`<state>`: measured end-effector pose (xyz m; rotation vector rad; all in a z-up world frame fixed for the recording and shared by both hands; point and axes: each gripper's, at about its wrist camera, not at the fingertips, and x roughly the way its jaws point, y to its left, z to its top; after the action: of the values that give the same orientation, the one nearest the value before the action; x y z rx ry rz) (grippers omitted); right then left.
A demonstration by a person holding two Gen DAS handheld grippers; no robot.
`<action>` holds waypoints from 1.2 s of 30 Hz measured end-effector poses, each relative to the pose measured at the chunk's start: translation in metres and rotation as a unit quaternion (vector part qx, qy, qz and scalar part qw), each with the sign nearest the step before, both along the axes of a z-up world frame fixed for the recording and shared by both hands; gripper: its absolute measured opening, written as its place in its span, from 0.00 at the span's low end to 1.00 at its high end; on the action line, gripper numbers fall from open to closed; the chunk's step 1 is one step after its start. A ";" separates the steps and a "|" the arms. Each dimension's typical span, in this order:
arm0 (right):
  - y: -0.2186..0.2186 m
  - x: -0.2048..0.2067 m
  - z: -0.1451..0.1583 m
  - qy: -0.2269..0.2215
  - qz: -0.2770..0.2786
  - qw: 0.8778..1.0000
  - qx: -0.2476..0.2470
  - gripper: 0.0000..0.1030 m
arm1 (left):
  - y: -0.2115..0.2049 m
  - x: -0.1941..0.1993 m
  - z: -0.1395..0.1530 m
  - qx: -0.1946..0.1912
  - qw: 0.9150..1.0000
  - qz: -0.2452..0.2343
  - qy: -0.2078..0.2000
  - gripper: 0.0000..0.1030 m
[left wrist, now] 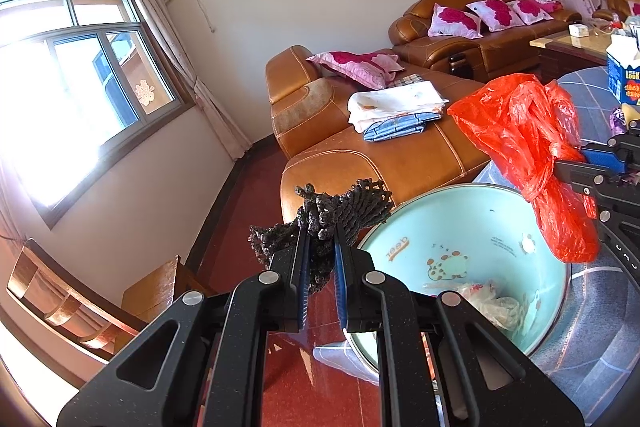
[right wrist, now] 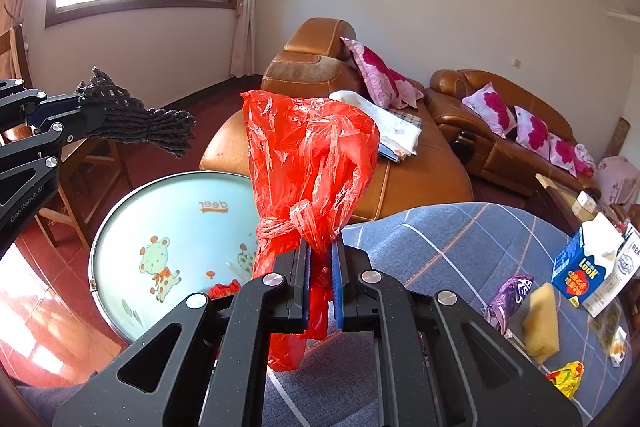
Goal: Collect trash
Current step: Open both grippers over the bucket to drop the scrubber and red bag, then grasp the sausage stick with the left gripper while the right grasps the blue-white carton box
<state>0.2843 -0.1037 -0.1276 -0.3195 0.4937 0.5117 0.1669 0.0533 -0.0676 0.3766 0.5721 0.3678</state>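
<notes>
Step in hand, as judged: both pieces of trash are lifted and carried to the bin; release not yet made.

Left wrist view, left to right. The left gripper (left wrist: 320,247) sits low centre of the frame, its jaws clamped together on a dark knitted rag (left wrist: 332,215), a bunched charcoal cloth that sticks up and fans out above the fingertips. Just right of it, lower right of centre, is the pale blue trash bin (left wrist: 500,211), open-mouthed, with a cartoon deer print on its inner wall and some crumpled clear plastic at its bottom. The rag hangs at the bin's left rim, not clearly over the opening. At the right edge the right gripper (left wrist: 560,167) holds a red plastic bag (left wrist: 528,147) above the bin's right side.

Right wrist view, left to right. The left gripper and rag show at the upper left, above the bin's far-left rim. The bin fills the lower left. At centre the right gripper is clamped on the knotted neck of the red bag, the bag's body ballooning above the jaws and a tail hanging below. To the right lies a blue checked cloth (right wrist: 460,247) with more litter: a purple wrapper (right wrist: 510,293), a yellow sponge (right wrist: 542,323), a blue carton (right wrist: 580,267), a yellow-red wrapper (right wrist: 566,379).

Next move, as judged: shift each gripper inward until its load is squarely over the opening, then part the jaws. The light bag may cling to the pads or drift.
</notes>
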 end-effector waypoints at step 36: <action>-0.097 -0.069 0.034 -0.049 -0.196 0.979 0.018 0.82 | -0.056 -0.035 -0.014 -0.028 0.996 -0.082 0.000 0.85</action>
<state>0.2151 -0.2003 -0.0935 -0.2036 0.4365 0.1206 0.1318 -0.0026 -0.0820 0.3667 0.5464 0.1941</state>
